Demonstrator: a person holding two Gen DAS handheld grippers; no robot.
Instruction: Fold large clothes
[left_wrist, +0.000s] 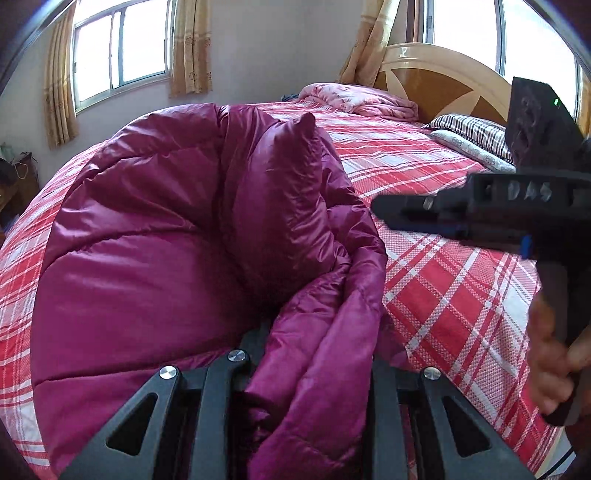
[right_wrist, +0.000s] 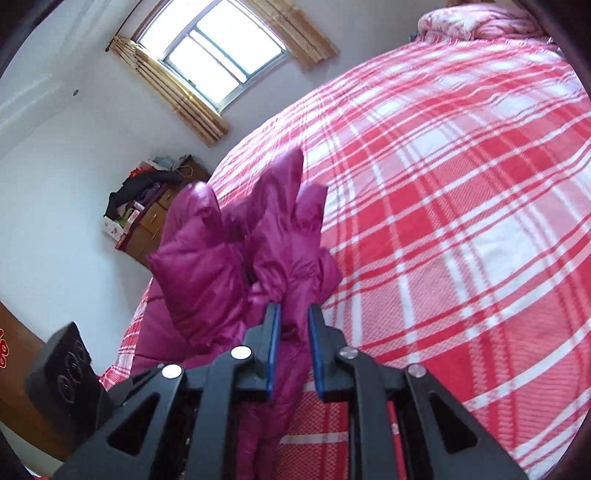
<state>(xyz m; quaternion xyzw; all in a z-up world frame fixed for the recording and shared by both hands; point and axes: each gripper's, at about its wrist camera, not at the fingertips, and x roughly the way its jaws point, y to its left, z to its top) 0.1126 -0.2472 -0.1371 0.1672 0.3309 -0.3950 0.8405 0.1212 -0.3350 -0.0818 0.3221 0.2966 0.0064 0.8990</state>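
Magenta puffer coat (left_wrist: 177, 236), just the one, is heaped on the red plaid bed (left_wrist: 461, 288) toward its left edge, with a bunched fold running straight into my left tongs (left_wrist: 314, 369). That pair is clamped on the fold, though the fabric buries the pads so I can't see them properly. My right tongs (right_wrist: 293, 347) have the blue pads (right_wrist: 274, 347) parted with a strip of the coat hanging between them, and whether it's pressed on either side is hard to tell, looks loose to me. From the left camera I can see that right tool over the bed's right side, with my hand (left_wrist: 550, 350) on its handle, cut off by the frame. Count-wise: two windows (left_wrist: 118, 48), one striped pillow (left_wrist: 476, 136) and one pink quilt (left_wrist: 354, 98) bundled up by the headboard (left_wrist: 439, 79). A dresser (right_wrist: 155, 218) in the far corner has a pile of stuff on it I can't make out.
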